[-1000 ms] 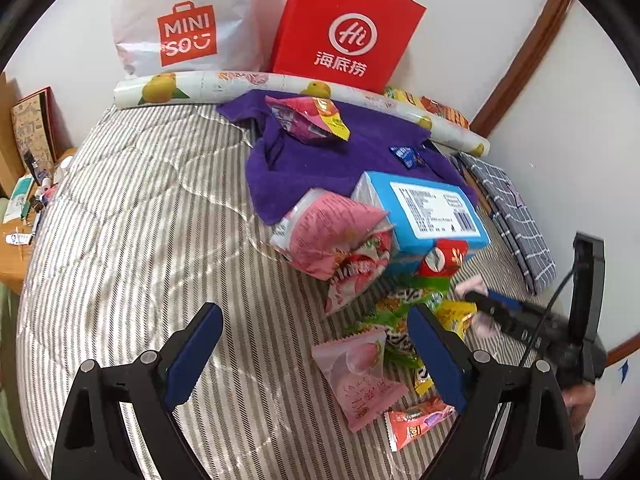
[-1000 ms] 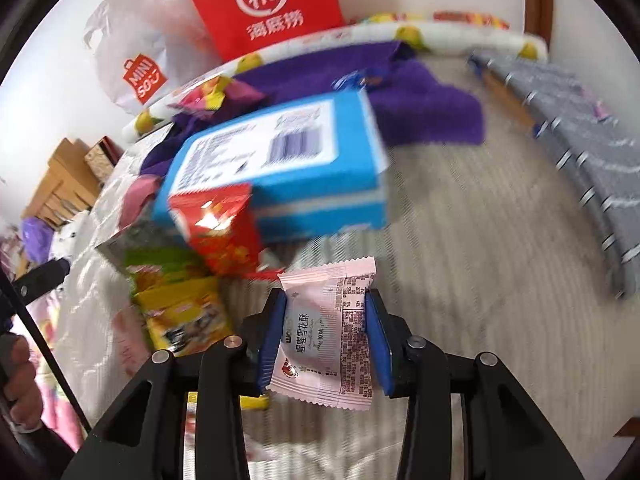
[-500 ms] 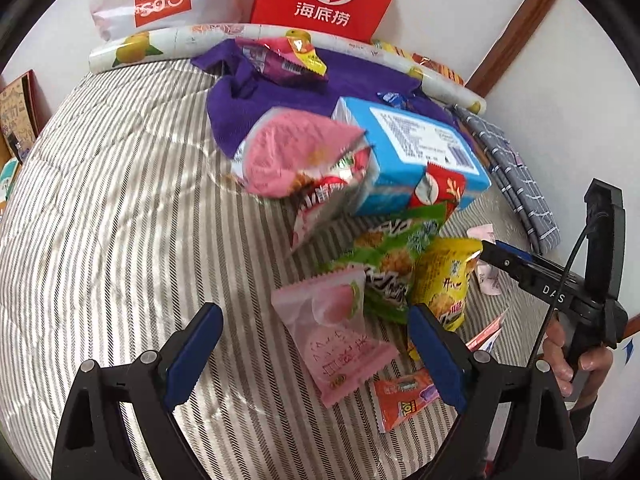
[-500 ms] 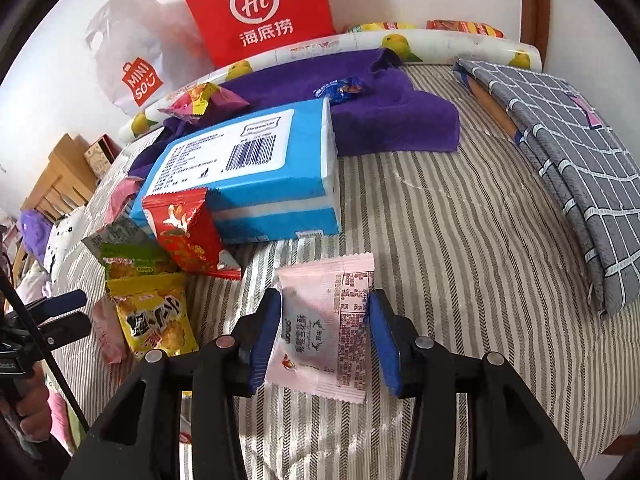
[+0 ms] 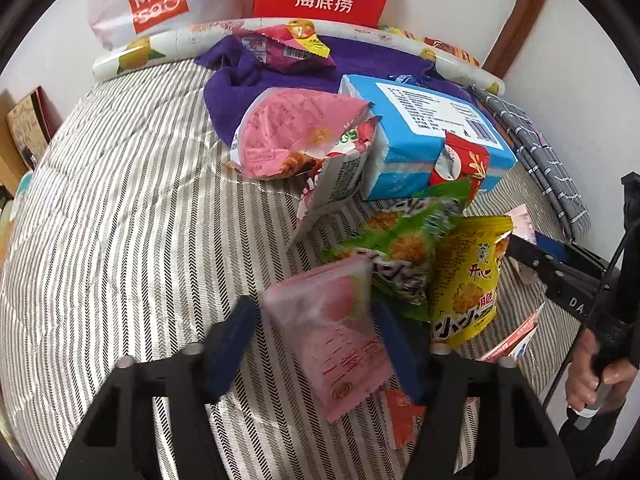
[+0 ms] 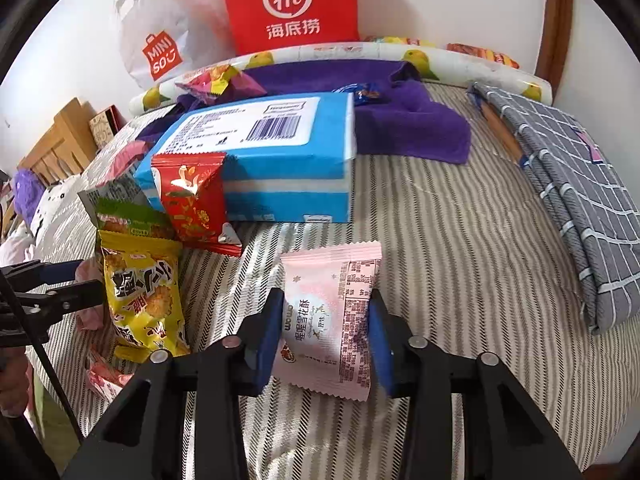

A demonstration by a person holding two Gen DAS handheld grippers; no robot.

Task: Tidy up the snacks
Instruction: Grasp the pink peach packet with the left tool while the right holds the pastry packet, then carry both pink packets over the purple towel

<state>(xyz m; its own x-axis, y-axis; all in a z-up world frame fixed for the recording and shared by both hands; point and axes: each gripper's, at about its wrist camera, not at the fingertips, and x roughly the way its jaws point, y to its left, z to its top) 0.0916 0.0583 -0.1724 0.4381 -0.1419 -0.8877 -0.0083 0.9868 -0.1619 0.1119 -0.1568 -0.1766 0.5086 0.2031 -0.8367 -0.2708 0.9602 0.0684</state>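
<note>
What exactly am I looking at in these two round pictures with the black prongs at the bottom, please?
No robot here: a person holds a two-fingered grabber in each hand, and each carries a fisheye camera looking along its fingers. One picture is from the left gripper, whose jaws are closing around a pink peach packet. The other is from the right gripper, clamped on a pale pink snack packet. Everything lies on a striped bed cover: a blue box, a red packet, a yellow packet, a purple towel, and shopping bags against the wall.
</note>
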